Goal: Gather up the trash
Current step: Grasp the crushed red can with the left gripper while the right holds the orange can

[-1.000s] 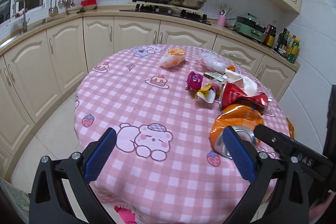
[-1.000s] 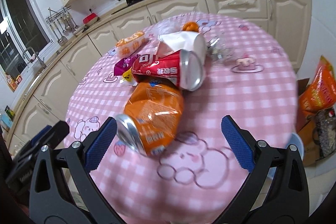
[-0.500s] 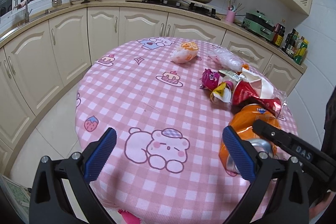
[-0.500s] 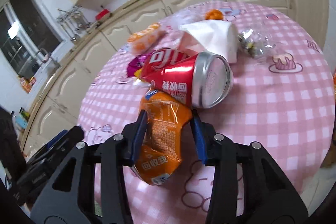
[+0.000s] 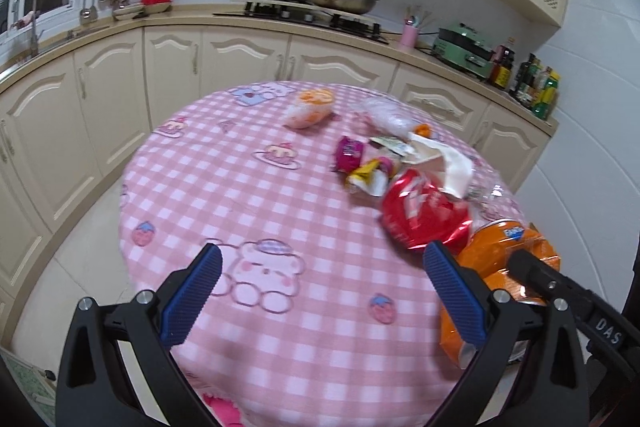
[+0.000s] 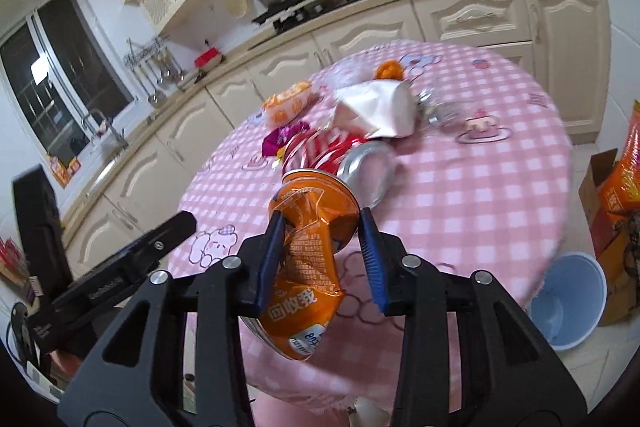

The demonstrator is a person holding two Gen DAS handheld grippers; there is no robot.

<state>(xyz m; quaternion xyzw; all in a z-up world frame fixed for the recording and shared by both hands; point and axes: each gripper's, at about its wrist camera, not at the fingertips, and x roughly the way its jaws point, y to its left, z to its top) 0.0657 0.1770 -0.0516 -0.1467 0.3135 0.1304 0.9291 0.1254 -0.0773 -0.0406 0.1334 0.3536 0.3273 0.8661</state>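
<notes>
Pickup step: our right tongs (image 6: pixel 322 235) have just closed on the crushed orange can (image 6: pixel 310 259), lifted off the table (image 6: pixel 480 195). Left tongs (image 5: pixel 320 291) wide open, empty. Next we carry it to the blue bin (image 6: pixel 568 303).

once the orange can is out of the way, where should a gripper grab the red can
Grip the red can across its crushed, flattened middle, coming from the table's near edge. It lies on its side with the round silver end facing that edge, and the dented waist looks narrower than that end.
</notes>
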